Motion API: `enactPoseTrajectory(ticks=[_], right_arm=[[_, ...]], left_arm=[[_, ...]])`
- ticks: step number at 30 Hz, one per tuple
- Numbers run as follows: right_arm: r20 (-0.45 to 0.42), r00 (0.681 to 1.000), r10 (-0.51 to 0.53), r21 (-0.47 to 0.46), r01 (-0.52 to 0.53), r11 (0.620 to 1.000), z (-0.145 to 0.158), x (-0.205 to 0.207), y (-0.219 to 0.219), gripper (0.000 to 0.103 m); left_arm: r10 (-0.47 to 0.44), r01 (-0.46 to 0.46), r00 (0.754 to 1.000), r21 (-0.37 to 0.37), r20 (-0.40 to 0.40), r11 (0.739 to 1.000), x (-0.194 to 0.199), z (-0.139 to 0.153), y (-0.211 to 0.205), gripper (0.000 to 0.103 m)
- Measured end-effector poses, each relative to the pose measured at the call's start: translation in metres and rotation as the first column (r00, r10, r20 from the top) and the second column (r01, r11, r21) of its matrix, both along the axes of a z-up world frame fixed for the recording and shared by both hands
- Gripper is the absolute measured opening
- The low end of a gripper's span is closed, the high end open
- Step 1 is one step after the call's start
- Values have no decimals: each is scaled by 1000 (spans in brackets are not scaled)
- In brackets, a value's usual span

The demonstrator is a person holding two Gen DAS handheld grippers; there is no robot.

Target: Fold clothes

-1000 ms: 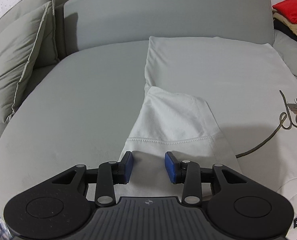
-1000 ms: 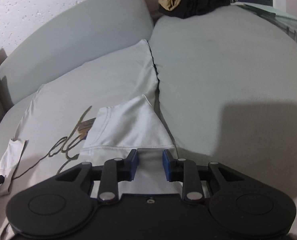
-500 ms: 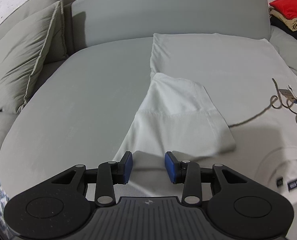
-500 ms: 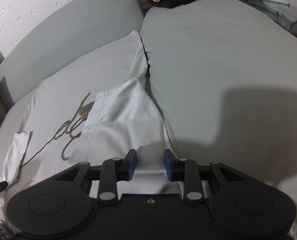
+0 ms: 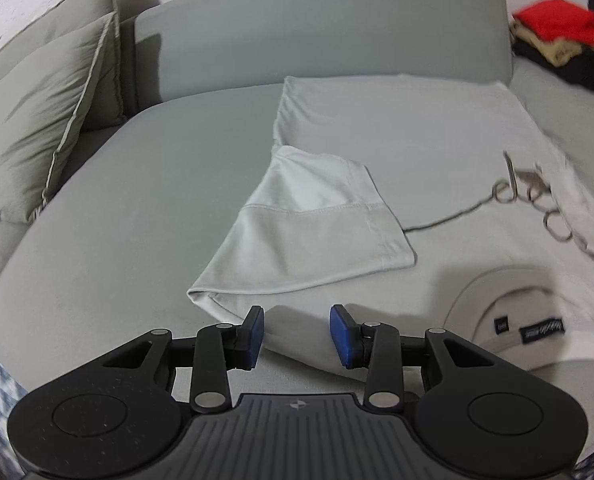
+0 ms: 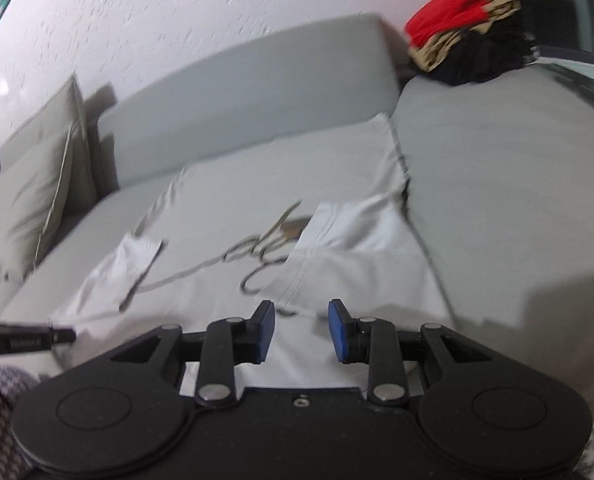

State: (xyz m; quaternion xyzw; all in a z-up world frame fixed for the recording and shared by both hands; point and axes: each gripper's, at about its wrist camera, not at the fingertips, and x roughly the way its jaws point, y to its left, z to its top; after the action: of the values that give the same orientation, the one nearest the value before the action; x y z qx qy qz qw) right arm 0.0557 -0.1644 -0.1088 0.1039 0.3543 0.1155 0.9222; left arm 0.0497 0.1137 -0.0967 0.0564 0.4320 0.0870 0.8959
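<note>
Both sleeves folded onto white T-shirt (image 5: 397, 152); left gripper (image 5: 297, 334) and right gripper (image 6: 301, 330) part-open, empty. Next, grab shoulders evenly.

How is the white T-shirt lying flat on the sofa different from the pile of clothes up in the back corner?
The white T-shirt is a single garment spread flat across the seat, sleeves folded inward; the pile of clothes is several garments stacked in a bunched heap. The T-shirt is pale with a script print; the pile is red, tan and black. The T-shirt lies close to the cameras; the pile sits far back by the backrest. Both rest on the grey sofa.
</note>
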Motion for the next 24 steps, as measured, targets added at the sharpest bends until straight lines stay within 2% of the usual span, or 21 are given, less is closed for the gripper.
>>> enactPoseTrajectory(ticks=[3, 5, 8, 10, 11, 13, 16, 19, 22, 24], right_arm=[[-64, 997, 44, -36, -47, 998, -5, -2, 10, 34], [-100, 993, 67, -61, -73, 995, -5, -5, 16, 34], [-109, 993, 54, -16, -56, 998, -1, -18, 11, 33], [-91, 995, 38, 63, -32, 998, 3, -24, -2, 29], [-64, 998, 30, 100, -23, 995, 5, -26, -8, 23], [-11, 1000, -8, 119, 10, 993, 11, -22, -17, 15], [42, 995, -86, 123, 80, 989, 18, -2, -27, 15], [28, 987, -161, 142, 155, 978, 16, 31, -37, 15], [-6, 980, -197, 149, 195, 969, 6, 65, -40, 14], [-37, 979, -201, 143, 204, 968, -1, 87, -40, 13]], left_arm=[[-27, 27, 1000, 51, -15, 998, -4, -2, -7, 37], [-45, 46, 999, 48, -11, 998, -15, 1, -8, 37], [-78, 78, 996, -6, 37, 997, -34, 11, -2, 37], [-77, 86, 992, -87, 99, 993, -43, 20, 10, 37], [-65, 80, 990, -114, 125, 990, -42, 23, 16, 37], [-22, 47, 985, -142, 169, 989, -33, 30, 25, 36], [22, 3, 980, -127, 197, 992, -3, 36, 32, 31], [34, -19, 980, -81, 197, 997, 38, 31, 31, 27], [51, -35, 986, -102, 161, 994, 75, 20, 33, 21], [36, -23, 989, -92, 145, 995, 96, 12, 29, 20]])
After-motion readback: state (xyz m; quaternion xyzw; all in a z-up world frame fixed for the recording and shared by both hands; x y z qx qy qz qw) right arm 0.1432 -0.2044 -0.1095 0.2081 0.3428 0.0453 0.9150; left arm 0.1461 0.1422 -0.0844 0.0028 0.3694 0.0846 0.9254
